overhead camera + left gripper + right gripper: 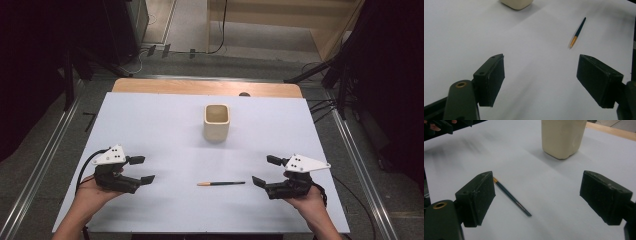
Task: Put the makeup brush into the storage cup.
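Note:
A dark green pencil (221, 184) with a gold end lies flat on the white table cover, near the front middle. Behind it stands an upright cream square cup (216, 122), open at the top. My left gripper (142, 169) rests at the front left, open, with nothing between its jaws; the pencil (578, 32) lies ahead of it to the right. My right gripper (263, 170) sits at the front right, open and holding nothing. From it the pencil (512, 197) runs just past the left jaw, and the cup (562, 137) rises beyond.
The white cover (165, 130) spans the table, with a wooden strip (205, 87) bare along the far edge. Metal rails (45, 155) run down both sides. Dark stands and cables sit on the floor beyond the table.

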